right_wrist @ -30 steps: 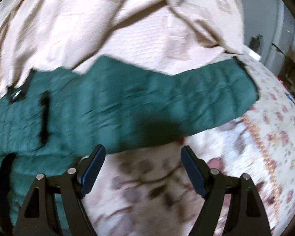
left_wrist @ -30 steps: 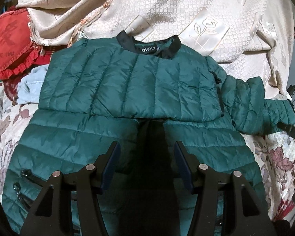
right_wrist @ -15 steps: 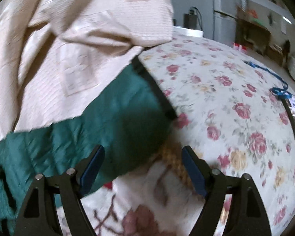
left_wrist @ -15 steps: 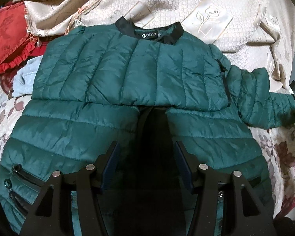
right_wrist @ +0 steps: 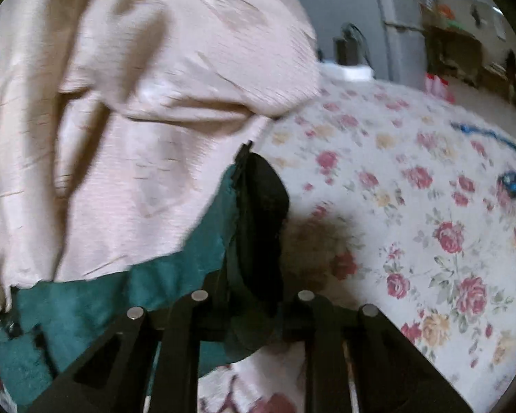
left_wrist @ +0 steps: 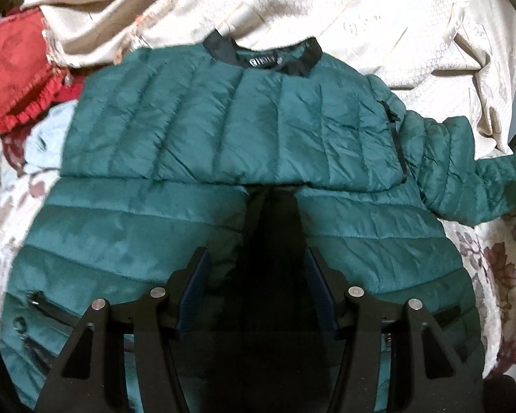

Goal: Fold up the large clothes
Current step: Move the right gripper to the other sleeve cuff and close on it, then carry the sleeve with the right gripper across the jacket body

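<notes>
A dark green quilted jacket (left_wrist: 223,130) with a black collar lies spread on the bed, its top part folded down over the front. Its right sleeve (left_wrist: 464,186) stretches out to the right. My left gripper (left_wrist: 256,285) hovers open over the dark front opening near the hem, with nothing pinched between its blue pads. In the right wrist view, my right gripper (right_wrist: 254,275) is shut on the sleeve's cuff (right_wrist: 261,206). The black cuff lining bulges up between the closed jaws, and the green sleeve trails off to the left.
A beige embroidered quilt (left_wrist: 326,10) is bunched up behind the jacket. A red frilled cushion (left_wrist: 13,69) and a pale blue cloth (left_wrist: 48,137) lie at the left. The floral bedsheet (right_wrist: 412,223) spreads to the right, with a blue cord (right_wrist: 512,179) near its edge.
My right gripper swung right along the sleeve to its cuff, rolled, and closed on the cuff. The left gripper stayed open over the jacket front.
</notes>
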The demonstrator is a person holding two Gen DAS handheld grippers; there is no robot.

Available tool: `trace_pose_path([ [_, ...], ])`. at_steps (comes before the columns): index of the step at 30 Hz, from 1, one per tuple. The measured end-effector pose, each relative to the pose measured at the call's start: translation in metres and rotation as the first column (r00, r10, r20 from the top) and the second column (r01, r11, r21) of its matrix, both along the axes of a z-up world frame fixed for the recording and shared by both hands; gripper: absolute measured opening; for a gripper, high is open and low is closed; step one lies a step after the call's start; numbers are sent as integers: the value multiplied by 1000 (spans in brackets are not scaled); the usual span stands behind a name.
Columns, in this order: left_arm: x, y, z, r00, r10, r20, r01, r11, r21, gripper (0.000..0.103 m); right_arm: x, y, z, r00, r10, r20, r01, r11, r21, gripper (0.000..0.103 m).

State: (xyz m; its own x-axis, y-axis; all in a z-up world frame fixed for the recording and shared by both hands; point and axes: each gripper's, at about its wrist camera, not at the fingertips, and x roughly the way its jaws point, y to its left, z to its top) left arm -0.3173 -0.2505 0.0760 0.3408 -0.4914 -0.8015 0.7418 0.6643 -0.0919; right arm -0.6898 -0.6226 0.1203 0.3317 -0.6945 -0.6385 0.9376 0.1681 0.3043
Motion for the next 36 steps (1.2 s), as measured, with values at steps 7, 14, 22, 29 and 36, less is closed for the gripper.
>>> trace_pose_path([
  [7,13,19,19,998,44,43,-44,999,-13,39,55,60,70,966,253,47,-246,962,-114,17],
  [14,33,43,23,992,102,69,-103,995,12,39,156,120,105,850,524,54,-512,846,-145,17],
  [22,58,74,29,983,160,92,-161,987,1,38,287,179,95,707,706,50,-700,708,-95,17],
  [29,81,99,21,976,214,40,-213,977,-13,38,394,230,72,551,829,96,-833,554,-7,17],
  [36,92,109,12,973,230,6,-230,973,-20,38,483,276,25,442,889,121,-896,431,109,17],
])
